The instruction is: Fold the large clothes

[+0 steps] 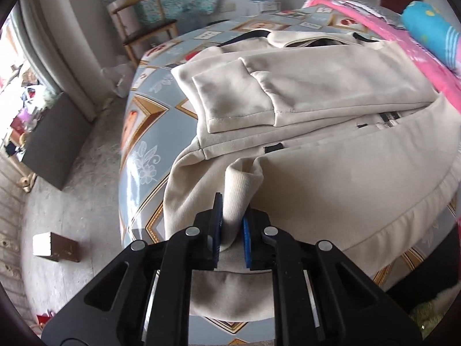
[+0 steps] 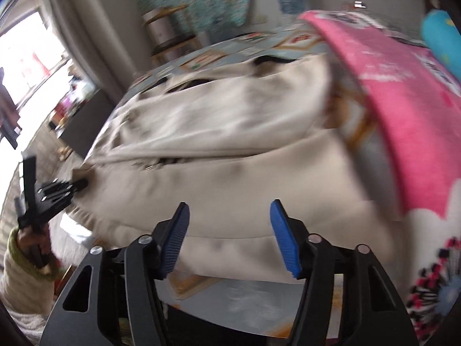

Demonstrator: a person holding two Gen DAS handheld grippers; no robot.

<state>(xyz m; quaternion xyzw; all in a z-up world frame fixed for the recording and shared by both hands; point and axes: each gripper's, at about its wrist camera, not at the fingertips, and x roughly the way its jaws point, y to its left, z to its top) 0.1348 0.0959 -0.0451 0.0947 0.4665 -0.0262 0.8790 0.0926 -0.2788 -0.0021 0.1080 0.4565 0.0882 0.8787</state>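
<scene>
A large cream hooded jacket (image 1: 331, 86) lies spread on a table covered with a blue patterned cloth (image 1: 144, 132). Its sleeves are folded across the body. My left gripper (image 1: 232, 225) is shut on the jacket's ribbed hem corner (image 1: 242, 184) at the near left edge and lifts it slightly. In the right wrist view the jacket (image 2: 230, 173) fills the middle, blurred by motion. My right gripper (image 2: 229, 233) is open and empty, just above the jacket's near hem. The left gripper also shows in the right wrist view (image 2: 77, 184), clamped on the jacket's left corner.
A pink blanket (image 2: 403, 132) and a blue patterned roll (image 1: 432, 28) lie along the table's right side. A wooden chair (image 1: 144, 26) stands beyond the table. A dark box (image 1: 54, 141) and a small brown block (image 1: 54, 246) sit on the floor at left.
</scene>
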